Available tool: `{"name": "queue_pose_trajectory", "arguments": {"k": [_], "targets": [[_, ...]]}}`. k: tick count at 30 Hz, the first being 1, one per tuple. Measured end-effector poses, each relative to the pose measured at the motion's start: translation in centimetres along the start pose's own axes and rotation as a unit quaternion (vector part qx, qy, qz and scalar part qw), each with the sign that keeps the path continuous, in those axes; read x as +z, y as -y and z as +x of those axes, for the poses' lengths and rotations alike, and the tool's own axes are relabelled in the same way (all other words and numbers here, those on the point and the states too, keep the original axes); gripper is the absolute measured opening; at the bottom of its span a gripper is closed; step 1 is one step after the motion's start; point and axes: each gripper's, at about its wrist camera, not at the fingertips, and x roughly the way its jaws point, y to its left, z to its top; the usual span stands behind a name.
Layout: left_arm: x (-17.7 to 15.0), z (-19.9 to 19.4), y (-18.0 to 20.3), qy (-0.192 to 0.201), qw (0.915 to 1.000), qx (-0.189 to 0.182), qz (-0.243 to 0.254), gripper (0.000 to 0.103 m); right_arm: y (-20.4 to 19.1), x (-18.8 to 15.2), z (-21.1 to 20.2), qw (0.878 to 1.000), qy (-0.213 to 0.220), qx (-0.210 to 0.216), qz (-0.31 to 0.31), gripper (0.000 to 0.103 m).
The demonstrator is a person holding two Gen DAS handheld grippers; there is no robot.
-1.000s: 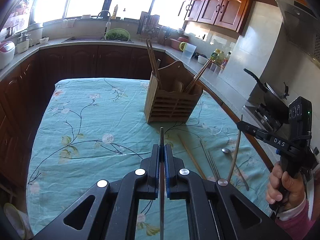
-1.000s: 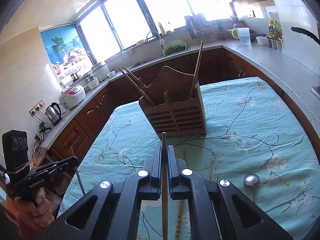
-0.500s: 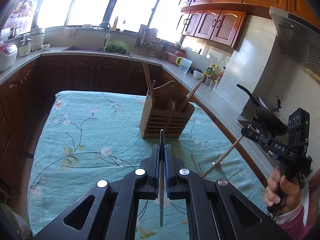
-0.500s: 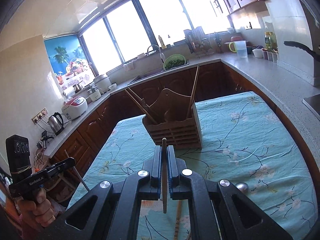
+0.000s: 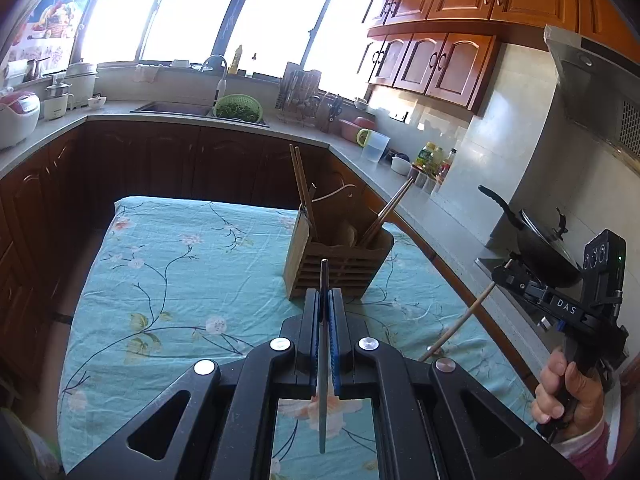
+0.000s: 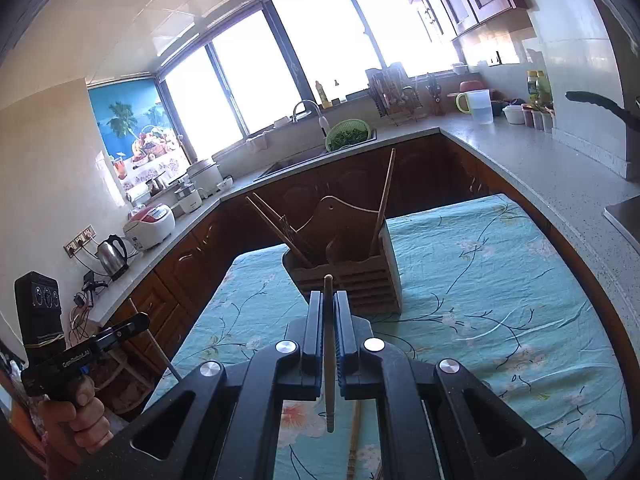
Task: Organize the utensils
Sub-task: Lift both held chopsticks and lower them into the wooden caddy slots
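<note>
A slatted wooden utensil holder (image 5: 340,270) (image 6: 352,284) stands on the floral tablecloth, with brown chopsticks (image 5: 301,184) leaning out of it. My left gripper (image 5: 324,294) is shut on a thin grey metal chopstick (image 5: 322,360) and hovers short of the holder. My right gripper (image 6: 329,296) is shut on a pale wooden chopstick (image 6: 329,360), also just before the holder. In the left wrist view the right gripper (image 5: 500,276) shows at the right, its chopstick (image 5: 460,328) slanting down. The left gripper (image 6: 136,324) appears at the right wrist view's left edge.
The table (image 5: 168,280) is ringed by dark cabinets and a grey counter (image 6: 540,160). A black pan (image 5: 540,248) sits on the stove at the right. Another wooden chopstick (image 6: 354,440) lies on the cloth under my right gripper. A kettle (image 6: 114,256) and rice cookers stand on the left counter.
Both grippers have lifted with their chopsticks. The spoon and metal chopsticks on the cloth have dropped out of sight. The right gripper's chopstick swung from upright to slanting.
</note>
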Motion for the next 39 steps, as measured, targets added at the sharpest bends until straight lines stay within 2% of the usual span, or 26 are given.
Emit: {"name": "queue_pose_trajectory", "arguments": {"k": [7,13,17,22,27,31,34,39], "targets": [[1.4,0.9,-0.1,0.019,0.9998,0.002,-0.003,0.002,0.5,1.4,0.1,1.000,0.015,-0.001,0.001,0.005],[3.2,1.8,0.3,0.054,0.9985,0.005,-0.003,0.002,1.0,3.3,0.3,0.999,0.037,-0.008,-0.001,0.005],[5.4,2.9,0.4,0.078,0.9969,0.007,-0.005,0.002,1.2,5.9,0.4,0.998,0.065,-0.011,-0.001,0.005],[8.8,4.8,0.9,0.126,0.9920,0.011,-0.008,0.002,1.8,9.8,1.0,0.995,0.102,-0.013,0.006,0.005],[11.2,8.3,0.7,0.159,0.9864,0.022,-0.035,0.002,2.5,13.4,2.4,0.992,0.127,-0.023,0.011,0.005],[11.0,11.8,0.4,0.177,0.9821,0.037,-0.052,0.003,3.3,14.8,4.4,0.990,0.135,-0.033,0.019,0.005],[9.7,14.6,0.7,0.191,0.9788,0.047,-0.058,0.003,4.4,14.7,6.2,0.989,0.137,-0.038,0.029,0.005],[6.8,19.3,1.6,0.172,0.9820,0.062,-0.049,0.003,5.6,13.2,9.9,0.992,0.115,-0.044,0.037,0.005]]}}
